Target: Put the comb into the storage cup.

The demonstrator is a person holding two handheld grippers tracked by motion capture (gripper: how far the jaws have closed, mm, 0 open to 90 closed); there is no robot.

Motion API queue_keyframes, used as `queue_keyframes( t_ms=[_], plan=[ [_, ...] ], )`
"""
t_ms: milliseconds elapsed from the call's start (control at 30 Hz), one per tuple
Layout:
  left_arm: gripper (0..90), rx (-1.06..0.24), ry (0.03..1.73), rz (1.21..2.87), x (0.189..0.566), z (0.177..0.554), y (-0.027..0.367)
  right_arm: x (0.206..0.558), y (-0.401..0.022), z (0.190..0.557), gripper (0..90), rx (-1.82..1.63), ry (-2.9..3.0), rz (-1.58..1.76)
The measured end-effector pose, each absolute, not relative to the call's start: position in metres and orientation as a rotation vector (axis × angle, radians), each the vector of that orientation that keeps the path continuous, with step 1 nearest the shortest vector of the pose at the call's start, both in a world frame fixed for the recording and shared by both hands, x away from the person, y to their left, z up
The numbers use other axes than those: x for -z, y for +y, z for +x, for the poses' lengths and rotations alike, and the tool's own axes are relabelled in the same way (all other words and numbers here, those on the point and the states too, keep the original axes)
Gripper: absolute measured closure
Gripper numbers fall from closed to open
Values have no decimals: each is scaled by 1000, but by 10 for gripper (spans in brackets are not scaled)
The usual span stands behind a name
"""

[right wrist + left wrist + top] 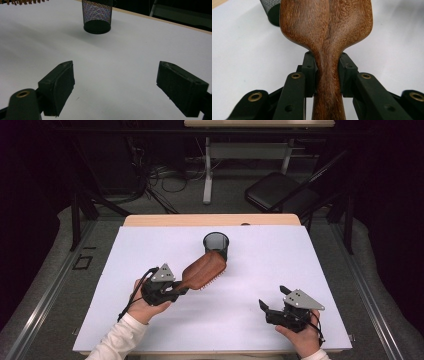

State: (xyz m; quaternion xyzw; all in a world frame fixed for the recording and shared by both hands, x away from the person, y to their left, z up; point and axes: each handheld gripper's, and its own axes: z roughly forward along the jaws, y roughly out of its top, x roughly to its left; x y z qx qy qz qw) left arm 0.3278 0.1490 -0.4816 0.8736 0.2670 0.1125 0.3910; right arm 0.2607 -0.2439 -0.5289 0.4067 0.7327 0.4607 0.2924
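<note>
A brown wooden hairbrush (204, 269) hangs above the white table sheet, its head pointing toward a black mesh cup (216, 245) at the table's middle back. My left gripper (176, 291) is shut on the brush's handle (327, 82), both pads pressing its narrow neck. The brush's bristles (214, 281) face down and to the right. My right gripper (272, 299) rests low near the front right of the table, open, with nothing between its fingers (58, 85). Its view looks toward the mesh cup (97, 15), with the brush's bristle tips (21, 2) at the top left corner.
A white sheet (280, 255) covers the wooden table (150, 220). Beyond the far edge stand a folding chair (280, 192), a desk leg (207, 170) and cables on the floor.
</note>
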Motion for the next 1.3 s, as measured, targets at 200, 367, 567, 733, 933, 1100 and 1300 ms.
queue_keyframes(
  t_ms=[200, 367, 567, 733, 933, 1100, 1300],
  plan=[
    [714, -303, 652, 2190, 475, 327, 140, 529, -244, 261, 142, -1230, 1950, 1083],
    [714, -310, 637, 2180, 471, 327, 134, 529, -244, 261, 142, -1232, 1951, 1084],
    [714, -317, 630, 2162, 466, 328, 128, 529, -244, 261, 142, -1224, 1961, 1078],
    [714, -326, 620, 2154, 464, 328, 124, 529, -243, 260, 142, -1225, 1962, 1076],
    [714, -336, 601, 2140, 462, 326, 117, 529, -243, 260, 142, -1230, 1966, 1079],
    [714, -330, 598, 2140, 462, 325, 115, 529, -242, 261, 142, -1235, 1972, 1076],
    [714, -332, 596, 2145, 464, 325, 115, 529, -240, 260, 142, -1248, 1990, 1048]
  ],
)
